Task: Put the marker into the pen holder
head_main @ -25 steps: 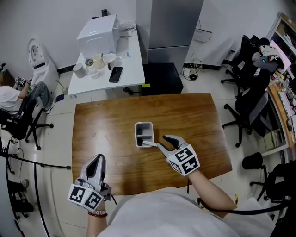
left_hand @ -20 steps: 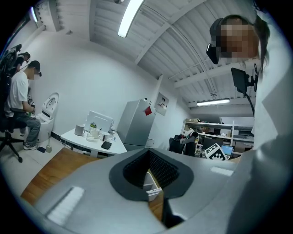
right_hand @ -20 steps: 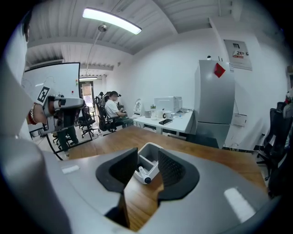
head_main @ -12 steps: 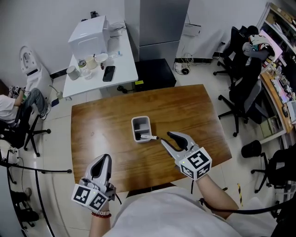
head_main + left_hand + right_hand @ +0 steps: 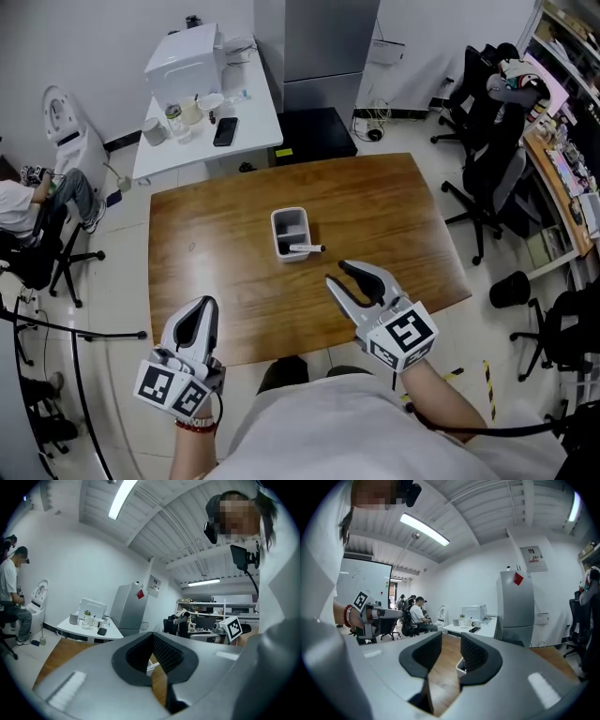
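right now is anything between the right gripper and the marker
Nothing visible: only bare table lies between the right gripper, its jaws closing on nothing, and the marker lying at the pen holder's near end, tip over the rim.

the table (image 5: 216,244) is brown wood with a visible grain under a smooth, faintly shiny varnish, and the floor (image 5: 112,281) around it is pale tile with a soft gloss. the pen holder (image 5: 275,234) looks like smooth, matt, light grey plastic, and the marker (image 5: 305,248) like smooth white plastic with a dark end. the left gripper (image 5: 208,305) has a matt grey plastic shell, its fingers (image 5: 169,654) faced with black ribbed, rubbery-looking pads, and its cube (image 5: 173,392) bears flat black-and-white print.
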Motion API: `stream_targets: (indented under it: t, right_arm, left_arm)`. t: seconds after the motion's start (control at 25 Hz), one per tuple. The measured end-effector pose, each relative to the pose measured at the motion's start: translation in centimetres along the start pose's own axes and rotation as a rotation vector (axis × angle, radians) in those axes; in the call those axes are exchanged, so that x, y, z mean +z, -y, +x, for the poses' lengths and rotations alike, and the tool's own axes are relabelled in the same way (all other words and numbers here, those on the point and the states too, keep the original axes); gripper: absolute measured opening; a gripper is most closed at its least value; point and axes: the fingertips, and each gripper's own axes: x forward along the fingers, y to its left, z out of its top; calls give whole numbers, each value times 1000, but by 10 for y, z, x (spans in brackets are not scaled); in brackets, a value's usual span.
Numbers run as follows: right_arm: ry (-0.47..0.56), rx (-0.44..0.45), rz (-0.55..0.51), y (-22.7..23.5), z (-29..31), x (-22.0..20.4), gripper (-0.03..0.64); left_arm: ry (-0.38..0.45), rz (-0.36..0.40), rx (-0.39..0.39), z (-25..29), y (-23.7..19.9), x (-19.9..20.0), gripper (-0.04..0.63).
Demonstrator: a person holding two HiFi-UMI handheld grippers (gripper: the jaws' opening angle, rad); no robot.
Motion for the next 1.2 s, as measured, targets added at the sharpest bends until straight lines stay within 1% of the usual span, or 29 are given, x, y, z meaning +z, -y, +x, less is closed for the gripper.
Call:
stream_targets:
  t: [0.16, 0.36, 0.52, 0.64, 0.8, 0.92, 1.04, 1.2]
  right_arm:
    - [54, 29, -27, -15, -31, 14, 114]
    - [64, 32, -25, -30, -97, 1, 114]
    - [80, 31, -17, -38, -146, -9, 114]
    - [98, 32, 0, -46, -171, -12, 114]
    - [126, 57, 19, -68, -192, -10, 114]
    - [143, 51, 21, -77, -209, -8, 112]
    - [140, 7, 19, -73, -232, -11, 107]
    - [133, -71, 26, -62, -257, -13, 89]
  left_arm:
    - [5, -5, 7, -16, 37, -11, -6]
    - [12, -16, -1, -39, 97, -29, -6]
    - [-8, 20, -19, -58, 149, -46, -6]
    - [-24, 42, -3, -79, 176, -56, -6]
    - [-28, 46, 35, -110, 194, -59, -6]
    - [-24, 54, 48, -123, 200, -56, -6]
    - [-16, 49, 50, -131, 199, -55, -6]
    - [8, 48, 19, -138, 201, -50, -6]
